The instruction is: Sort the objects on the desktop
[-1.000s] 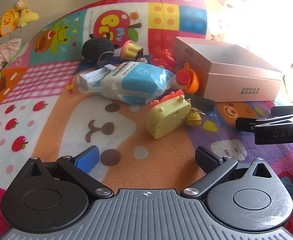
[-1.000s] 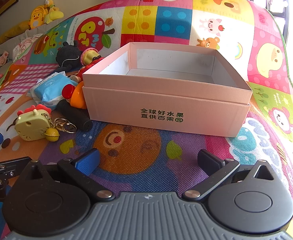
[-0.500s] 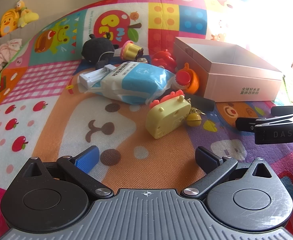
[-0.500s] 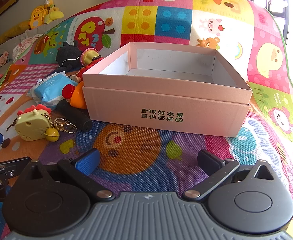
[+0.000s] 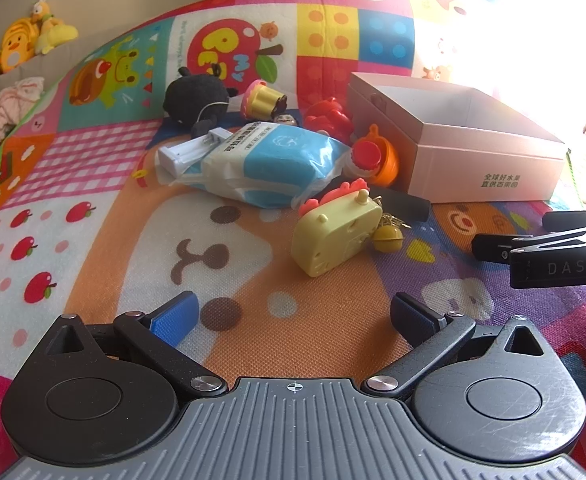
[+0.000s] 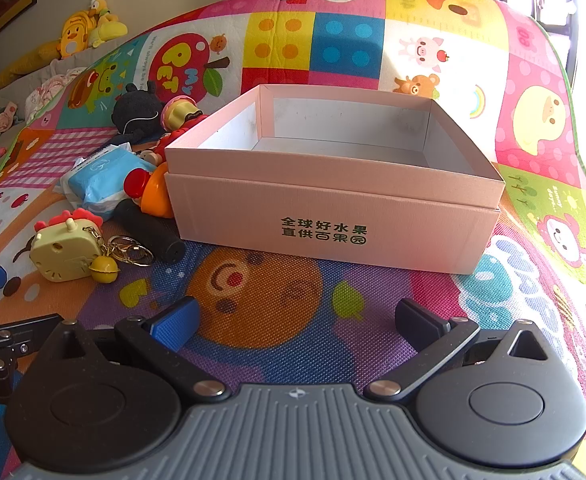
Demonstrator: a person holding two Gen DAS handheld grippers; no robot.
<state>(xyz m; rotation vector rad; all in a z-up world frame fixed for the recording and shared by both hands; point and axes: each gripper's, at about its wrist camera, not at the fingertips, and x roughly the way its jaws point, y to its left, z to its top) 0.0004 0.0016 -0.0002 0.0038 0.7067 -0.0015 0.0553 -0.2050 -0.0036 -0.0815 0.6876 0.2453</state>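
Left gripper (image 5: 295,314) has jaws spread wide, nothing between them, low over the mat (image 5: 93,248). Right gripper (image 6: 295,314) is likewise spread and holds nothing, facing the pink box (image 6: 333,216). The box stands on the mat, nothing visible inside.

Toys sit in a pile left of the box. Yellow toy (image 5: 335,236) with red comb lies nearest the left gripper, a gold bell (image 5: 389,237) and keyrings touching its right side. Blue pack (image 5: 269,164) lies behind it, a white charger (image 5: 191,152) tucked at its far-left end. Orange toy (image 5: 377,156) with a red cap leans against the box wall. Black cylinder (image 6: 151,230) lies just in front of the orange toy. Black plush (image 5: 197,98), cupcake toy (image 5: 261,98) and red toy (image 5: 329,118) sit farther back. Right gripper's side shows at the right edge of the left view, apart from the toys.
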